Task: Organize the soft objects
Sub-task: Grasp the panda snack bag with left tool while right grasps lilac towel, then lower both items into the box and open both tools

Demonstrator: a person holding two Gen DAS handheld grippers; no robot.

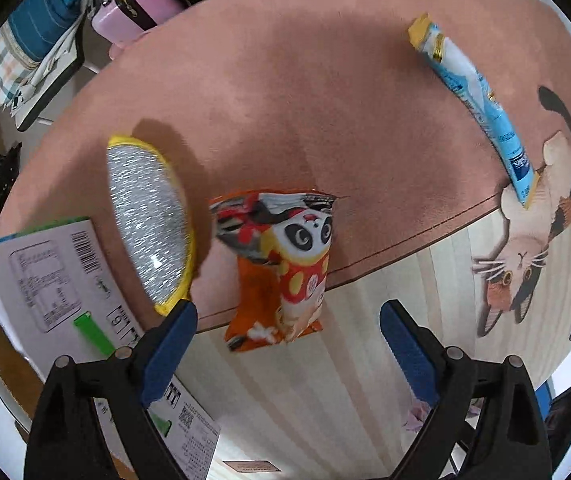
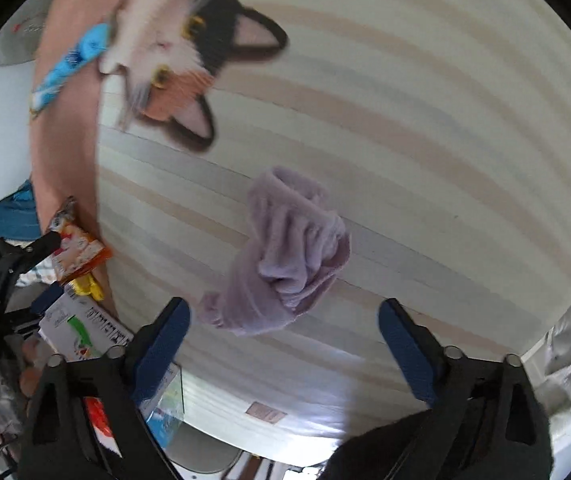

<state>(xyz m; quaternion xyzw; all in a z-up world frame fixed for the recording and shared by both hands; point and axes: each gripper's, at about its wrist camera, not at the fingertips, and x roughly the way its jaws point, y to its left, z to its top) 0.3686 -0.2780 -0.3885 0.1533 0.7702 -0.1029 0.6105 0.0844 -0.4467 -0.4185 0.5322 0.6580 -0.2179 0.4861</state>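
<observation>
pointing steeply down, each hand-held gripper gapes: left [image 1: 288, 320] over snack bag [image 1: 281, 268], right [image 2: 284, 320] over cloth [image 2: 285, 256].

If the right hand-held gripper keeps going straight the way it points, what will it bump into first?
Most likely the crumpled lilac cloth, which lies on the striped mat just ahead of the open right hand-held gripper. Depth is hard to judge.

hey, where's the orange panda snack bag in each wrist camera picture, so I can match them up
Left wrist view: the orange panda snack bag sits at centre, straddling the pink mat's edge, ahead of the open left claw.
Right wrist view: it lies at the left edge, small, beside the left claw's black frame.
Shared landmark: the printed cat on the mat.
</observation>
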